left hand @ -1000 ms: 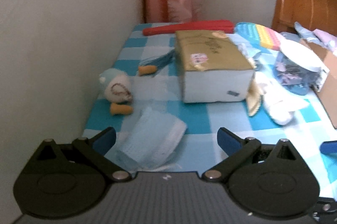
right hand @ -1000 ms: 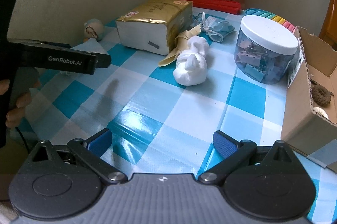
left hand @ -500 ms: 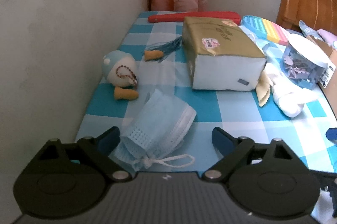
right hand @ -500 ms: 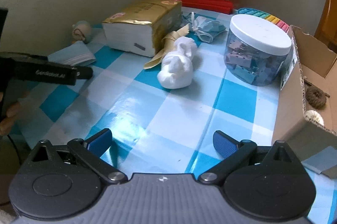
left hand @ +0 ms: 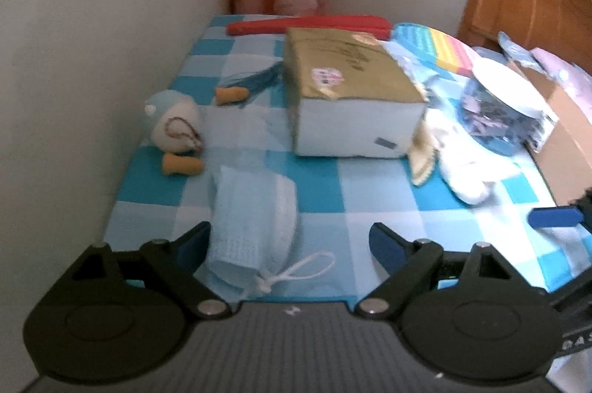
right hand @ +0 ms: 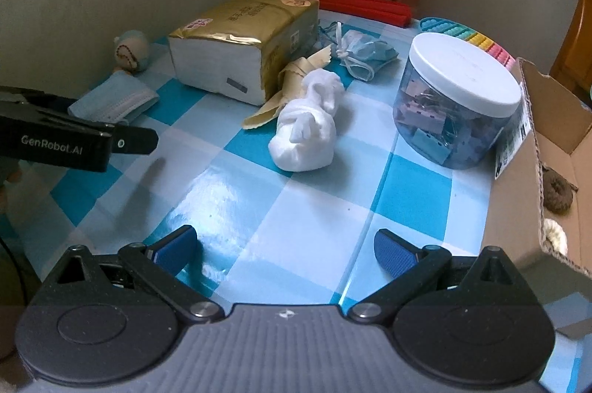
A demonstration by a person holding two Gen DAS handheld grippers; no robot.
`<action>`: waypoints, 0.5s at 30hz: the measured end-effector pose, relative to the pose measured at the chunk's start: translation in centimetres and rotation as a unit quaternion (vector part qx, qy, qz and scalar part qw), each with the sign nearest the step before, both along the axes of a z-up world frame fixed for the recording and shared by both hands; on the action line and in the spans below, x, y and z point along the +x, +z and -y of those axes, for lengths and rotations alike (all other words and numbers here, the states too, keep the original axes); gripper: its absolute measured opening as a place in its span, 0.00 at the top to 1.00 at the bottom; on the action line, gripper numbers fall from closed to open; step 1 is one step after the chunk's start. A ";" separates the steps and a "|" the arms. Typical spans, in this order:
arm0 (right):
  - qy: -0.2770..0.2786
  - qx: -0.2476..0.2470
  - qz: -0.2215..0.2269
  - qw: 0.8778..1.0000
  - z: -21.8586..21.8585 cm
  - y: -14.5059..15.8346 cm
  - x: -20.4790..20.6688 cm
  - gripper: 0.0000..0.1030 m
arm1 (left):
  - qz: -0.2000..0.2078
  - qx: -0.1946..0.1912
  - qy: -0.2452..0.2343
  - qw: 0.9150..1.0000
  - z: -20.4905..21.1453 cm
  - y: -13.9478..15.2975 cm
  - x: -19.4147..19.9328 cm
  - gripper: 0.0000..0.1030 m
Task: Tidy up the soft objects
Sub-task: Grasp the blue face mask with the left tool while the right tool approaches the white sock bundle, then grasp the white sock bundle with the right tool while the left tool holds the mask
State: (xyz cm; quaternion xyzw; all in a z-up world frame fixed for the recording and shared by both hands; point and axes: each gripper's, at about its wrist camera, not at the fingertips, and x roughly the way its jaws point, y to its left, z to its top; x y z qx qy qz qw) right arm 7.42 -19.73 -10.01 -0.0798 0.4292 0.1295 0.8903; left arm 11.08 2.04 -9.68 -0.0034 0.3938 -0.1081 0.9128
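Left tool (left hand: 288,245) narrower around mask (left hand: 251,230)

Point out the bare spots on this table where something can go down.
Barest: the checked cloth between the right tongs, the white sock bundle and the jar. A smaller patch lies between the folded mask and the tissue pack. Crowded behind the pack.

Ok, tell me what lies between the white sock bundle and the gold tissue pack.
A crumpled beige cloth with a scalloped edge lies between the white sock bundle and the gold tissue pack, touching both; the right wrist view shows it best.
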 end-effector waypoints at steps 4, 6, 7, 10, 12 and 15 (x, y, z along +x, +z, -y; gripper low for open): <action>0.001 0.000 0.002 1.000 -0.2 0.1 0.5 0.00 | 0.000 0.000 0.021 1.000 -0.7 -0.1 0.2 0.25; -0.001 0.002 0.002 1.000 -0.3 0.2 1.0 0.00 | 0.004 0.011 0.022 1.000 -0.5 -0.1 0.1 0.26; -0.003 0.004 0.002 1.000 -0.4 0.2 1.2 0.00 | 0.006 0.017 0.024 1.000 -0.4 -0.1 0.1 0.26; -0.006 0.008 0.006 1.000 -0.6 0.3 2.1 0.00 | 0.007 0.033 0.028 0.999 -0.1 -0.2 0.1 0.30; -0.007 0.002 0.015 1.000 -0.9 0.4 2.7 0.00 | 0.007 0.030 0.029 0.999 -0.1 -0.1 0.2 0.33; -0.006 -0.007 0.025 1.000 -1.2 0.4 3.6 0.00 | 0.008 0.032 0.027 0.999 0.1 -0.1 0.4 0.37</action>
